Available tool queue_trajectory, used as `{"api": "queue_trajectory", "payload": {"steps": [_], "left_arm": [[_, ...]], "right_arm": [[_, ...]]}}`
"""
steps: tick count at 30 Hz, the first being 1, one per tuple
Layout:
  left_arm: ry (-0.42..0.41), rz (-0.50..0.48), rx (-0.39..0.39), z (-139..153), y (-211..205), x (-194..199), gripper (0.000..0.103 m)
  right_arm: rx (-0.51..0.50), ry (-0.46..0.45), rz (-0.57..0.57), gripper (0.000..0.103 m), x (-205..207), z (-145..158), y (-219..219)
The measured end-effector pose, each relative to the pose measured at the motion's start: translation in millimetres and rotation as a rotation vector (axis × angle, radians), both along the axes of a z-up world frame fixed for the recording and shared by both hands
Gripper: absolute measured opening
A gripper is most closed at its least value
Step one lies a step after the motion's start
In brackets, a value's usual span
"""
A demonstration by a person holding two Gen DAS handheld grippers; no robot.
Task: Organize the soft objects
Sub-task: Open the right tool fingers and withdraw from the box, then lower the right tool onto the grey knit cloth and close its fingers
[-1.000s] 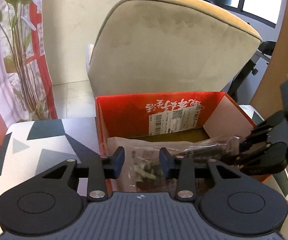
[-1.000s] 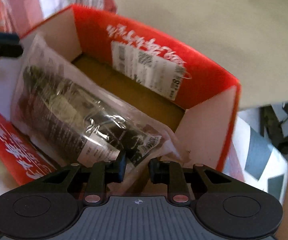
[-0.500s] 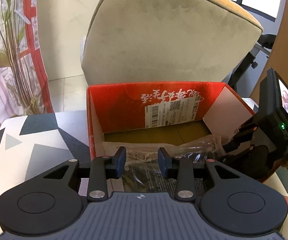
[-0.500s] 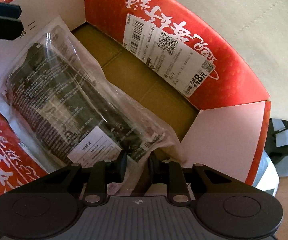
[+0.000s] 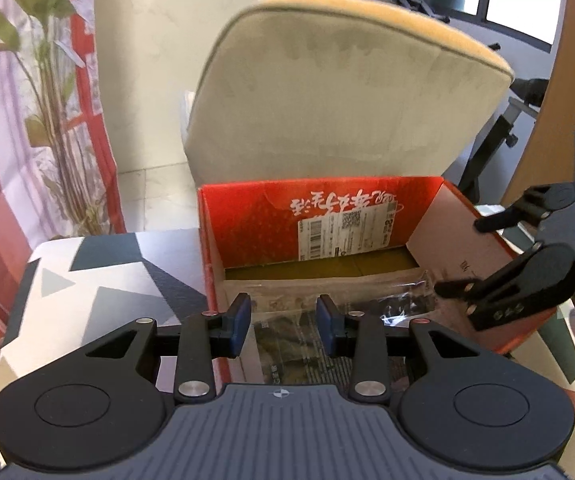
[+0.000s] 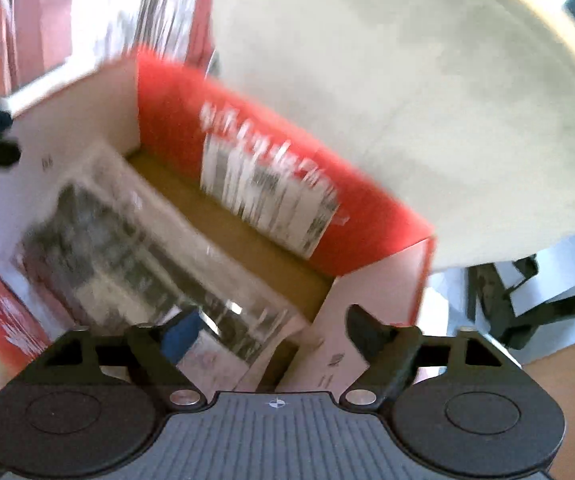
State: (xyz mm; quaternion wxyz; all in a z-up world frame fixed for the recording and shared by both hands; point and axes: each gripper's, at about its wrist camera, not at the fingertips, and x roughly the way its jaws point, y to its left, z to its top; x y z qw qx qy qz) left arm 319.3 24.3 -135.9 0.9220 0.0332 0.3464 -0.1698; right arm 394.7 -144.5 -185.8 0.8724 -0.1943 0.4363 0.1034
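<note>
A clear plastic bag [image 5: 383, 312] with a dark soft item inside lies flat in the red cardboard box [image 5: 255, 232]. My left gripper [image 5: 283, 324] hovers over the box's near edge, its pads apart with nothing pressed between them and the bag below. My right gripper [image 5: 463, 256] is at the box's right wall. In the blurred right wrist view the right gripper [image 6: 271, 320] has its jaws opening wide. The bag's [image 6: 127, 248] near end lies loose under them in the box [image 6: 175, 136].
A cream chair [image 5: 347, 92] with an orange top edge stands right behind the box. The box rests on a table with a grey-and-white geometric cloth [image 5: 87, 272]. A plant and red-patterned curtain [image 5: 47, 80] are at the left. Black stand legs [image 6: 507, 304] are at the right.
The right jaws were shut on the bag's end and have sprung wide, letting it go. The bag has settled flat into the box. Both grippers have drawn back and up a little.
</note>
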Motion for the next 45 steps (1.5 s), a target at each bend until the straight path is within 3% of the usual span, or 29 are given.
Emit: {"api": "queue_trajectory", "payload": {"steps": [5, 13, 15, 24, 29, 36, 45], "left_arm": [[-0.033, 0.021, 0.004, 10.6, 4.6, -28.7, 0.044], [-0.098, 0.036, 0.01, 13.4, 10.8, -83.8, 0.088], [-0.105, 0.04, 0.007, 11.8, 13.7, -95.7, 0.09], [-0.094, 0.058, -0.012, -13.5, 27.5, -167.4, 0.091], [-0.038, 0.07, -0.055, -37.3, 33.3, -199.6, 0.091], [0.034, 0.097, -0.108, -64.6, 43.5, -223.3, 0.09], [0.094, 0.129, -0.151, -87.6, 45.2, -224.4, 0.08]], "right_arm": [[0.161, -0.136, -0.05, 0.102, -30.6, 25.4, -22.4], [0.289, -0.299, -0.112, 0.102, -101.1, 37.2, -39.0], [0.338, -0.314, -0.112, 0.102, -118.9, 35.8, -42.9], [0.5, -0.391, -0.151, 0.103, -189.6, 16.6, -53.3], [0.508, -0.416, -0.164, 0.102, -226.2, -6.2, -56.6], [0.528, -0.368, -0.227, 0.101, -255.2, -49.8, -67.0], [0.534, -0.292, -0.219, 0.088, -266.5, -89.7, -59.4]]}}
